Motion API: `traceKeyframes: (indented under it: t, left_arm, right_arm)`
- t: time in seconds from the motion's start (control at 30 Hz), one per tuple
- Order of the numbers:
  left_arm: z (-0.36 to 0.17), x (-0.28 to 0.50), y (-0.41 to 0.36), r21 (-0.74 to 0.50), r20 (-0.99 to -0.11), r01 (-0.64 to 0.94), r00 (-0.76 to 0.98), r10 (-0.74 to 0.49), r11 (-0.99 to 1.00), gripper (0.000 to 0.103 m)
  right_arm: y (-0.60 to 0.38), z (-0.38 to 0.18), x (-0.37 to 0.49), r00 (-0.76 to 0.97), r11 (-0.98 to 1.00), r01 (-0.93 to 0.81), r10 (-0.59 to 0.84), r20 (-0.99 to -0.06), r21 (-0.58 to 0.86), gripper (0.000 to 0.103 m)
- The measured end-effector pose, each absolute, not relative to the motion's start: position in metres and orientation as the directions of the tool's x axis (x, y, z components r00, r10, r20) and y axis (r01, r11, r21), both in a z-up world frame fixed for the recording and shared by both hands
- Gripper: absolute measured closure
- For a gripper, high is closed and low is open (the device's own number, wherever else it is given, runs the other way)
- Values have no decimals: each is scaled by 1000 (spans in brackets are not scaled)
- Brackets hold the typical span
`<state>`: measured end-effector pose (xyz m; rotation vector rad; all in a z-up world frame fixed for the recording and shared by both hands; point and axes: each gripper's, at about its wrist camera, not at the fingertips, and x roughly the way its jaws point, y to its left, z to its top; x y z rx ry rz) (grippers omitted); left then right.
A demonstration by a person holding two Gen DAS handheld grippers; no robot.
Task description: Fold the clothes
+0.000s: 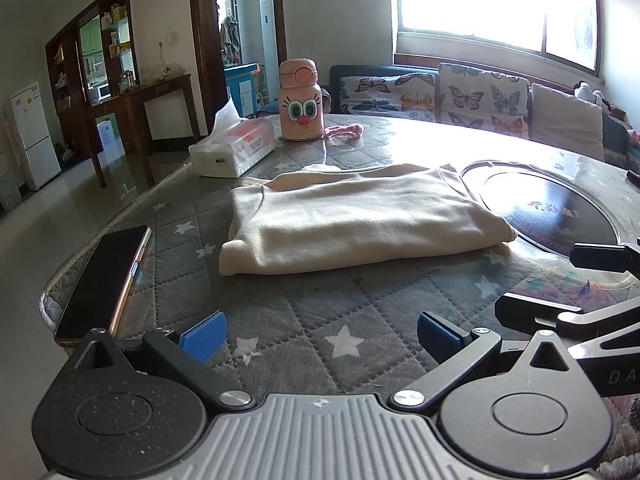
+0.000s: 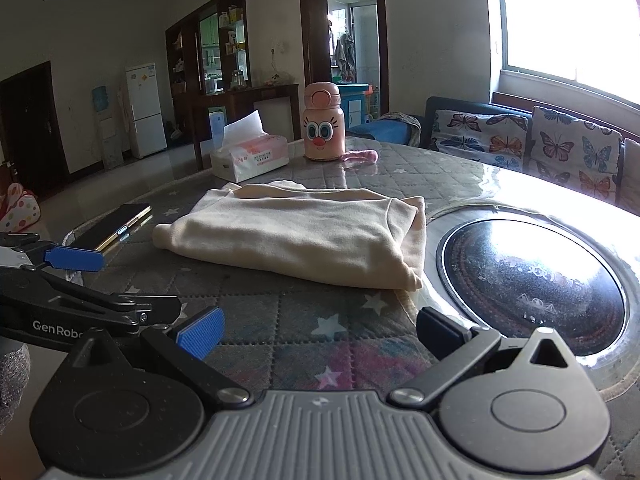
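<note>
Left wrist view: the left gripper hangs low over the near part of the table, its blue-padded fingers spread wide with nothing between them. Ahead of it, well apart from the fingertips, the cream garment lies folded into a flat rectangle on the quilted, star-patterned table cover. The garment's right end lies at the rim of a dark round inset in the tabletop. A dark phone lies at the left edge of the table. Beyond the garment stand a tissue pack and, just to its right, an upright pink bottle with a cartoon face; a small pink cloth item lies beside the bottle. Parts of the right gripper show at the right edge.

Right wrist view: the right gripper is also spread wide and empty, low over the table. The folded garment lies ahead and slightly left, clear of both fingers, its right edge just beside the dark round inset. The phone lies to the garment's left, and the tissue pack and pink bottle stand behind it. The left gripper reaches in from the left edge, near the phone; from here its opening cannot be judged.
</note>
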<state>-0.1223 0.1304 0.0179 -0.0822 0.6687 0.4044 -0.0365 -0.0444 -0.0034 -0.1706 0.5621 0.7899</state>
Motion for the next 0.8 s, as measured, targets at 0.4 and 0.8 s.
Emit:
traceKeyframes:
  t: [0.4, 0.8]
  left_arm:
    - [15, -118, 136, 61, -619, -390, 708, 341, 919, 0]
    - [9, -103, 149, 60, -627, -396, 700, 343, 917, 0]
  right_arm:
    - [-39, -5, -33, 557, 694, -717, 626, -546, 64, 0]
    - [-25, -10, -18, 548, 701, -709, 615, -567, 75, 0]
